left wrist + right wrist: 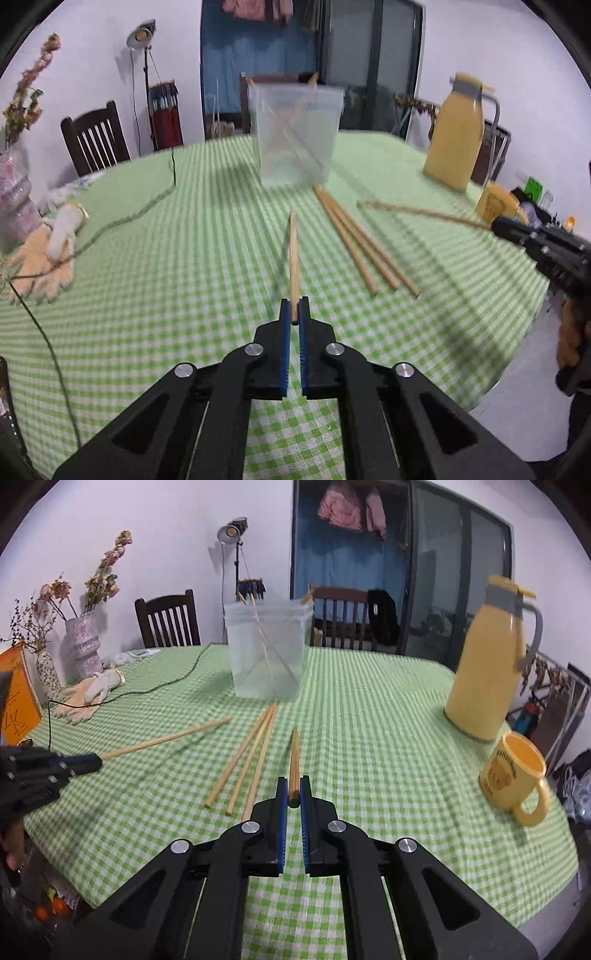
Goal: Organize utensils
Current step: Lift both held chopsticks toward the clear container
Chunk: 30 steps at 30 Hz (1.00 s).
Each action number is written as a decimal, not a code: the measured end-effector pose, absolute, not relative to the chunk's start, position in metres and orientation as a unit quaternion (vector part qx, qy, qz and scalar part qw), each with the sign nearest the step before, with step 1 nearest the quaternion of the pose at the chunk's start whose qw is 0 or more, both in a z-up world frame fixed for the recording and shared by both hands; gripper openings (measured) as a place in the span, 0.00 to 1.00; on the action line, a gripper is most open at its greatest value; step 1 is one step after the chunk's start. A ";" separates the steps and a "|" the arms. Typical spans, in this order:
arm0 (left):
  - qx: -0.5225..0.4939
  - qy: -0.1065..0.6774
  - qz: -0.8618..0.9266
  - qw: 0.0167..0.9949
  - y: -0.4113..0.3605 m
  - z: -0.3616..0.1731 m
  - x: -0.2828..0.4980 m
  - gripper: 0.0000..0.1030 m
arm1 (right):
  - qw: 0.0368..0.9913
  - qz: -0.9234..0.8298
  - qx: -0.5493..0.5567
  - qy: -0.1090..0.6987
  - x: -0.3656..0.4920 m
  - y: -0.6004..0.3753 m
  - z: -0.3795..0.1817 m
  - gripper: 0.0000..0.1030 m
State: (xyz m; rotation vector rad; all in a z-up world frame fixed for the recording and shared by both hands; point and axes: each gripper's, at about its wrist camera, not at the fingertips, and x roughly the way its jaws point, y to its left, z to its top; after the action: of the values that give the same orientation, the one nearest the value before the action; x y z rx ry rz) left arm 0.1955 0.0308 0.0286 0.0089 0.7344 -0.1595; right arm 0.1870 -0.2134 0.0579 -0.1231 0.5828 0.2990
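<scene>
On the green checked tablecloth (184, 258) stands a clear plastic tub (295, 136) (267, 650) with a few chopsticks leaning inside. Three wooden chopsticks (358, 243) (247, 760) lie side by side in front of it. My left gripper (294, 306) is shut on one chopstick (293, 254), which points toward the tub. In the right wrist view that left gripper (99, 762) comes in from the left with its chopstick (166, 738) above the cloth. My right gripper (294, 784) is shut on a darker chopstick (294, 757). It also shows at the right edge as the right gripper (496, 223), its stick (424, 213) blurred.
A yellow thermos jug (487, 657) and a yellow mug (513, 771) stand at the right side of the table. Work gloves (88, 694), a black cable (166, 686), vases of dried flowers (85, 642) and an orange book (18, 698) occupy the left. Chairs stand behind.
</scene>
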 end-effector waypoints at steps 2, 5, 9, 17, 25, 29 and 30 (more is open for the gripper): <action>-0.001 0.342 -0.087 0.936 0.035 0.047 0.191 0.01 | 0.947 0.150 -0.062 0.277 0.186 -0.213 0.065 0.06; 0.006 0.327 -0.096 0.940 0.039 0.064 0.187 0.01 | 0.949 0.157 -0.069 0.265 0.183 -0.211 0.077 0.06; 0.005 0.313 -0.108 0.944 0.048 0.087 0.183 0.01 | 0.951 0.165 -0.079 0.251 0.180 -0.209 0.090 0.06; -0.009 0.287 -0.123 0.950 0.069 0.124 0.184 0.01 | 0.953 0.170 -0.096 0.232 0.186 -0.204 0.117 0.06; -0.010 0.278 -0.137 0.951 0.082 0.150 0.203 0.01 | 0.948 0.186 -0.101 0.238 0.207 -0.198 0.133 0.06; -0.017 0.289 -0.149 0.945 0.085 0.150 0.229 0.01 | 0.942 0.203 -0.094 0.252 0.225 -0.196 0.144 0.06; -0.018 0.292 -0.145 0.945 0.086 0.148 0.234 0.01 | 0.941 0.205 -0.094 0.253 0.227 -0.196 0.146 0.06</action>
State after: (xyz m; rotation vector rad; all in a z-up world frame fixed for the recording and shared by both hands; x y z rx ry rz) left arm 0.2341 0.0862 0.1484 -0.0369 0.5940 -0.2964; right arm 0.2274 -0.1957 0.1459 -0.1924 0.5170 0.4192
